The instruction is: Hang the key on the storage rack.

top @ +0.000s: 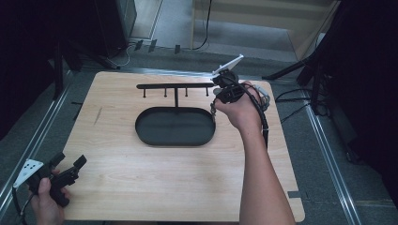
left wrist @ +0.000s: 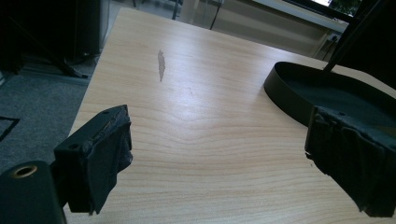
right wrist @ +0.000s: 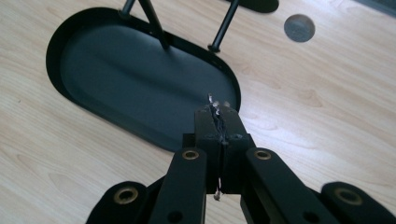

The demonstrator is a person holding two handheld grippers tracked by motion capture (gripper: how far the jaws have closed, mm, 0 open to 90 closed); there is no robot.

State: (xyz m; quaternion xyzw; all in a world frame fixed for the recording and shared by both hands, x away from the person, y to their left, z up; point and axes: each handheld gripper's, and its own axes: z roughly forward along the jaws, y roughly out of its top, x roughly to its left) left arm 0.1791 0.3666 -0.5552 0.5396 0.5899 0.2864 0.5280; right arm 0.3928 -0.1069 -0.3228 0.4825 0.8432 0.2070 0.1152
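Right gripper [top: 220, 91], jaws clenched on a thin chain [right wrist: 216, 109], hangs over stand's [top: 174, 86] right end. Tray [top: 174, 126] mid-table. Left gripper [top: 65, 164] gaping, near-left corner.

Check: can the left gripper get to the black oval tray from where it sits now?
Probably yes. The left gripper is open at the table's near-left corner, and bare wood lies between it and the tray. The right gripper, shut on something thin, is by the tray's far-right end, not across that path.
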